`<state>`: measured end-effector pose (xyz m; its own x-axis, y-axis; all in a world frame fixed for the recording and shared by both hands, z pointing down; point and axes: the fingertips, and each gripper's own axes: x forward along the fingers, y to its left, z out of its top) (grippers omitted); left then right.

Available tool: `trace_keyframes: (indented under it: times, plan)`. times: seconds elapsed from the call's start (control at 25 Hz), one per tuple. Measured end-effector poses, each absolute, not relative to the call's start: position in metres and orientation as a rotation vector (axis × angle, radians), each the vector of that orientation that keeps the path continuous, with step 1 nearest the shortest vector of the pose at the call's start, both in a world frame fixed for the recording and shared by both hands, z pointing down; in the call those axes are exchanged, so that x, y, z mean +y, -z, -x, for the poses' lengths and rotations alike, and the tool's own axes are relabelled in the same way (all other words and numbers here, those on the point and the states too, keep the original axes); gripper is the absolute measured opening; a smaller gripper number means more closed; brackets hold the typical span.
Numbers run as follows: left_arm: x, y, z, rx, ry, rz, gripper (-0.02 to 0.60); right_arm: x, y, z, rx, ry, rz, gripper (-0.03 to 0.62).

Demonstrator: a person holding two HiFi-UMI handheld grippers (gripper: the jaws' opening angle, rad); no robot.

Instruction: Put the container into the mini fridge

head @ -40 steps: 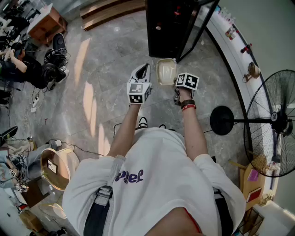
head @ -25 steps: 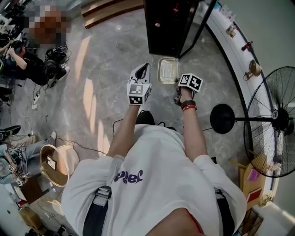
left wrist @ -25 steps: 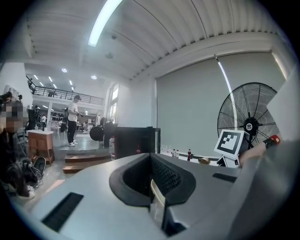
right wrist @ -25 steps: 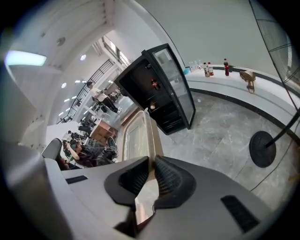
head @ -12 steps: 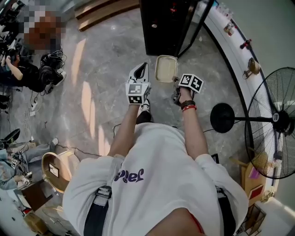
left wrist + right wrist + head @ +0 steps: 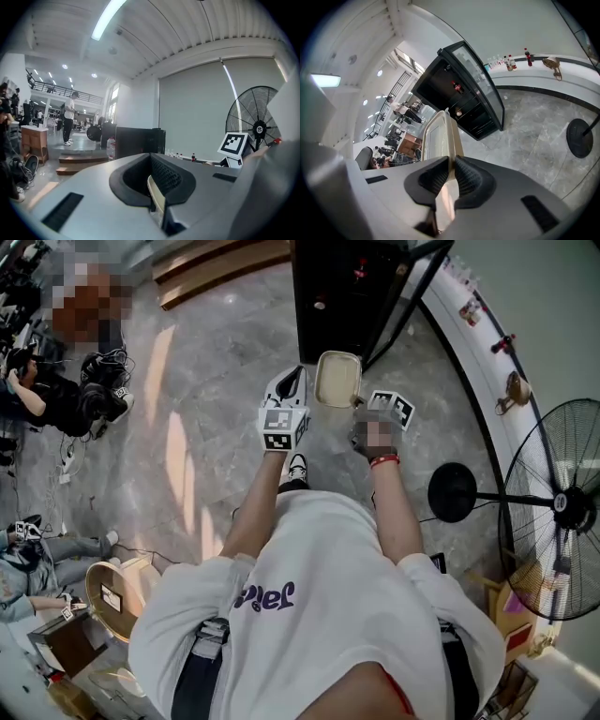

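Now closer in than before: right gripper [image 6: 356, 407] is clamping the container [image 6: 337, 379] by its rim and holding it just in front of the open mini fridge [image 6: 342, 296]. Left gripper [image 6: 291, 381] is riding alongside, jaws together, gripping nothing.

Both arms extended forward — left claw [image 6: 153, 190] shut, level; right claw [image 6: 451, 171] tilted down, clamped on container [image 6: 439, 136].

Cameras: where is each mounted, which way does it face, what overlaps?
Head view: on the person's head, steeply down; shows shirt, arms, left gripper, right gripper holding the container.
Left gripper view: on that gripper, roughly level toward the fan; its shut fingers show.
Right gripper view: on that gripper, angled down; fingers pinch the container.
Shared: all see the mini fridge.
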<state>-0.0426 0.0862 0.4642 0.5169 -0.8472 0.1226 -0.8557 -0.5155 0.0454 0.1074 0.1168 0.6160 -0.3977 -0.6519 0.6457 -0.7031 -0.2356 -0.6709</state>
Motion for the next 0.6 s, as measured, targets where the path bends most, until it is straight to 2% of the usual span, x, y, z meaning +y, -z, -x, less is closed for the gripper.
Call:
trace_keyframes:
  times: [0.6]
  plan:
    - [-0.025, -0.469, 0.058, -1.423, -0.105, -2.666, 0.020, 0.011, -0.612, -0.089, -1.910, -1.798, -1.750, 0.052]
